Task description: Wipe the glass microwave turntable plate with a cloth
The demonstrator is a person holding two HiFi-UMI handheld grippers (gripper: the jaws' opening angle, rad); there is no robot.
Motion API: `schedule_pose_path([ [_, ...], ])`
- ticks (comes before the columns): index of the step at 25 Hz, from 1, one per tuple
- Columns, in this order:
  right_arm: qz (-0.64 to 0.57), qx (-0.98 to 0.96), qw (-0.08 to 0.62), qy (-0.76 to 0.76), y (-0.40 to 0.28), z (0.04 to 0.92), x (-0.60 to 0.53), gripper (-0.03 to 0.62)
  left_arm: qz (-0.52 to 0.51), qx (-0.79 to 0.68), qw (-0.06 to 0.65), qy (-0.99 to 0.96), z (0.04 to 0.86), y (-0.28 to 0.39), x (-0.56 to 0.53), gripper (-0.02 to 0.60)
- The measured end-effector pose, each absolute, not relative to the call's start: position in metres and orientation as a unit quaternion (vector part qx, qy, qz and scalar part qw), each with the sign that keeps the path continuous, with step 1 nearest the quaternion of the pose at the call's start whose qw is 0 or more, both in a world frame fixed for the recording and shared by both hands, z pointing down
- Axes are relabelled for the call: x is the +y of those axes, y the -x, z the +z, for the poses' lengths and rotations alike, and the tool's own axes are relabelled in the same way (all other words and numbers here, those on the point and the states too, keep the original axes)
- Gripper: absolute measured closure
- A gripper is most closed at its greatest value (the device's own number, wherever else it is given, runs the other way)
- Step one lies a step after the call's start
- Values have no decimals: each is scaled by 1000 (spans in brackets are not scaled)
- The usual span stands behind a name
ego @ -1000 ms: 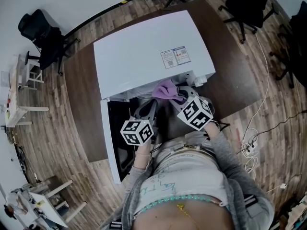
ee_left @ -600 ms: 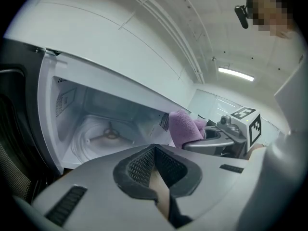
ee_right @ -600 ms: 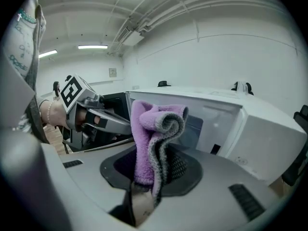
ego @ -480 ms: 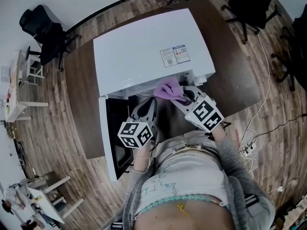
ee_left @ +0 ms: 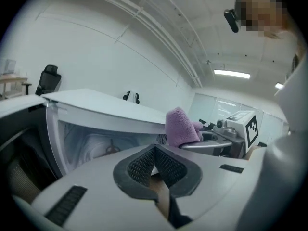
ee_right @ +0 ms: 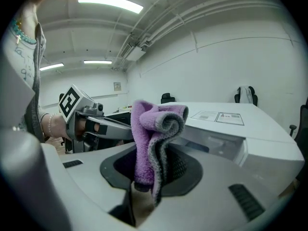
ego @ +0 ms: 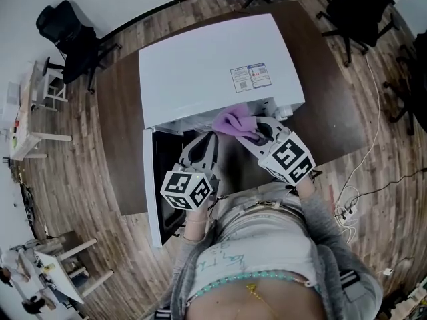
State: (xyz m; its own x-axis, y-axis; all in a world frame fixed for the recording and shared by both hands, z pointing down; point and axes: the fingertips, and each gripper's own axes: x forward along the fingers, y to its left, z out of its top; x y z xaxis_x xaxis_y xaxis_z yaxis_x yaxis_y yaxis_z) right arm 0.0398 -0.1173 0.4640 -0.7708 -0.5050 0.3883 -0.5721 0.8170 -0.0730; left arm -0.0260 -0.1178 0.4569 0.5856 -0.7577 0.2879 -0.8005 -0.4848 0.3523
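The glass plate (ee_left: pixel 102 150) seems to lie flat on the floor of the open white microwave (ego: pixel 213 65) — ahead of and below both grippers, which sit side by side at its mouth, mid-frame in the head view. The right gripper (ego: pixel 259 131) is clamped on a folded purple cloth (ee_right: pixel 153 129) standing up from its jaws; the left gripper (ee_left: pixel 154 166) is closed on nothing. Neither looks clearly nearer, so the cloth must go forward and down — the door (ego: pixel 153 199) hangs open at left.
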Motion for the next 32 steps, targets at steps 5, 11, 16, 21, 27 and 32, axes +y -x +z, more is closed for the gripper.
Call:
schedule_pose_path([
  [5, 95, -939, 162, -288, -26, 452, -119, 480, 34, -463, 199, -863, 431, 39, -122, 571],
  [11, 92, -942, 132, -296, -5, 427, -125, 480, 23, -451, 180, -874, 402, 57, -128, 571],
  [16, 87, -939, 124, -307, 3, 420, -126, 480, 23, -430, 158, -888, 390, 59, -132, 571],
  [21, 87, -935, 122, -322, 9, 415, -131, 480, 23, -411, 137, -901, 384, 63, -141, 571],
  [27, 85, -925, 114, -353, 9, 412, -136, 480, 25, -401, 120, -908, 392, 65, -149, 571],
  [32, 80, -916, 114, -376, 4, 414, -139, 480, 31, -403, 108, -908, 401, 61, -152, 571],
])
